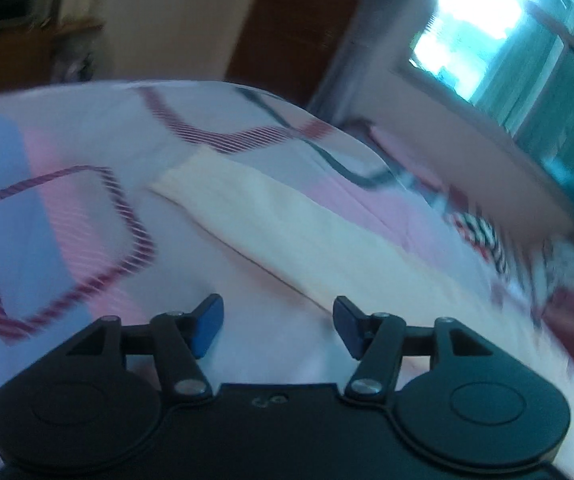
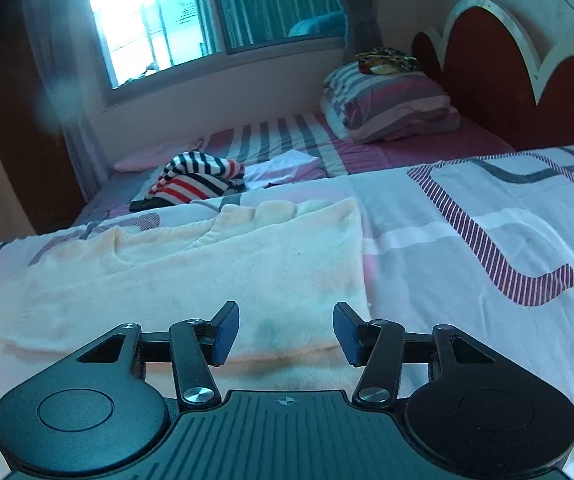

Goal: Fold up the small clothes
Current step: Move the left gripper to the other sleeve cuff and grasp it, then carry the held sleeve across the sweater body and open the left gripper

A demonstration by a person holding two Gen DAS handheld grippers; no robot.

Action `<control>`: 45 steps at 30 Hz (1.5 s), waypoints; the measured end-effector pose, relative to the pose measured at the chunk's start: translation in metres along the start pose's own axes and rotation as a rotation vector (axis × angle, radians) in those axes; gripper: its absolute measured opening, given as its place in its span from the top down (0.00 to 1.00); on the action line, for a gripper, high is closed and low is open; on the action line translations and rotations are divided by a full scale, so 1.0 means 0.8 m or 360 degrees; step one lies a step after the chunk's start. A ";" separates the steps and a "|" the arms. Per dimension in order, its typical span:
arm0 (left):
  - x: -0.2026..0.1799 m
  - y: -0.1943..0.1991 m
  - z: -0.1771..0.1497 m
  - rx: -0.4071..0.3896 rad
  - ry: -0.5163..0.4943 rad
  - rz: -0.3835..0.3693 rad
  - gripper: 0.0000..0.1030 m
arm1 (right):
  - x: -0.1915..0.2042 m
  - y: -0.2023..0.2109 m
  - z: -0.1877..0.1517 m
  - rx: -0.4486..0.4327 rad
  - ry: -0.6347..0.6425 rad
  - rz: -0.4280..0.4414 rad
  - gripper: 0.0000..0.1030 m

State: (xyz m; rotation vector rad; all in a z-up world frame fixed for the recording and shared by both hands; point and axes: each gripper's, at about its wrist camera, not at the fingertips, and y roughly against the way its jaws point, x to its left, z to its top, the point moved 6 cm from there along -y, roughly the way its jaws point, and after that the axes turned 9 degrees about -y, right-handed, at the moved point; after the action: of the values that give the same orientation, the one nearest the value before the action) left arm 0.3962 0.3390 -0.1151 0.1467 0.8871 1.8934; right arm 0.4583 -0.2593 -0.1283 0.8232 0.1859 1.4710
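Both tongs stood with their jaws apart and nothing between the blue pads. From the right wrist view, the right gripper (image 2: 286, 332) hung low over the near edge of a cream garment (image 2: 215, 264), which lay spread flat on the patterned bedsheet (image 2: 467, 216), its right edge running straight away toward the far side. Beyond it a striped garment (image 2: 197, 178) sat bunched in a heap, with a white cloth (image 2: 283, 166) just to its right. A folded blanket (image 2: 391, 104) rested far right against the red headboard (image 2: 499, 76), below the window (image 2: 191, 16). In the blurred left wrist view, the left gripper (image 1: 278, 326) hovered above bare sheet, the cream garment lying just beyond its fingertips.
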 end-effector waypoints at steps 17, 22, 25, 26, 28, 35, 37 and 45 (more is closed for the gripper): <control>0.020 -0.077 0.069 0.0031 0.0101 -0.0007 0.95 | -0.012 -0.015 0.005 -0.0003 -0.0077 -0.0052 0.50; -0.049 -0.048 0.069 -0.0084 -0.0124 -0.0083 0.95 | -0.016 -0.007 0.016 -0.0042 -0.0119 -0.0043 0.50; -0.104 -0.027 0.053 -0.0138 -0.0252 -0.0178 0.95 | -0.019 -0.002 0.021 -0.0053 -0.0130 -0.0037 0.50; -0.126 -0.023 0.046 -0.0143 -0.0306 -0.0219 0.95 | -0.020 -0.001 0.023 -0.0056 -0.0132 -0.0039 0.50; -0.169 -0.010 0.027 -0.0140 -0.0415 -0.0282 0.95 | -0.022 0.000 0.026 -0.0061 -0.0143 -0.0043 0.50; -0.303 0.020 -0.034 -0.0163 -0.0717 -0.0464 0.95 | -0.024 0.007 0.024 -0.0060 -0.0157 -0.0029 0.50; -0.335 0.024 -0.050 -0.0147 -0.0782 -0.0503 0.95 | -0.026 0.011 0.024 -0.0062 -0.0174 -0.0016 0.50; -0.431 0.021 -0.119 -0.0064 -0.1109 -0.0573 0.95 | -0.036 0.020 0.023 -0.0075 -0.0199 0.0008 0.50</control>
State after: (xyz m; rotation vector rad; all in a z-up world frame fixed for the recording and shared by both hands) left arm 0.5106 0.0013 -0.0795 0.5465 0.3630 1.3731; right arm 0.4525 -0.2947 -0.1160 0.8748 0.0550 1.4183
